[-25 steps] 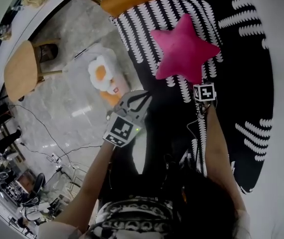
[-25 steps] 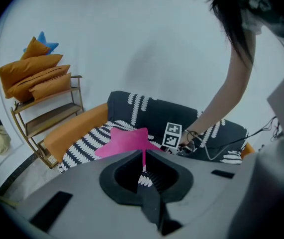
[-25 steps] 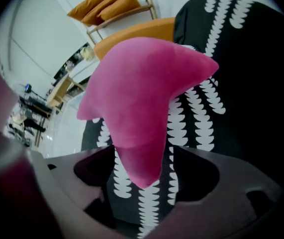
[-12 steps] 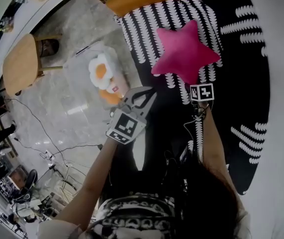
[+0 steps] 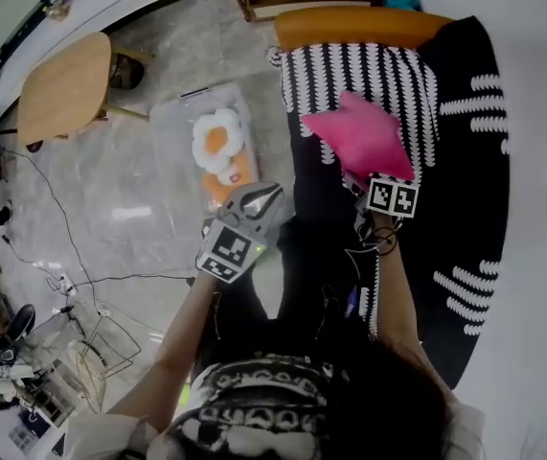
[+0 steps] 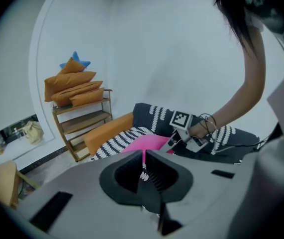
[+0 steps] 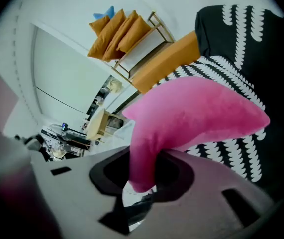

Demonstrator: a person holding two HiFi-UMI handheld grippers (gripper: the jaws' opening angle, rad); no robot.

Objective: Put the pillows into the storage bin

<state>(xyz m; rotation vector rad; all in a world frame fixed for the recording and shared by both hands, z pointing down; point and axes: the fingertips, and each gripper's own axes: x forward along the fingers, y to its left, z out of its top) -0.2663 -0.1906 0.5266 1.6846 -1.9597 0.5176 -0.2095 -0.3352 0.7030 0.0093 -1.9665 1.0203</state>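
**Pink pillow gripped, the carry to the bin comes next**

The pink star pillow [image 5: 364,134] hangs over the black-and-white sofa cover [image 5: 445,103]. One of its points is pinched in the right gripper [image 7: 144,176], whose jaws have just been closing and clamp on the plush. The step in hand looks like the pick-up. The pillow is well apart from the clear storage bin [image 5: 170,137] on the floor to the left, where a fried-egg pillow [image 5: 217,140] lies. The left gripper [image 5: 259,199] hovers between the two, jaws together on nothing. Next, I judge, the right hand must swing the pillow over the bin's rim before opening. Held by one point, the soft body may sag and catch that rim.
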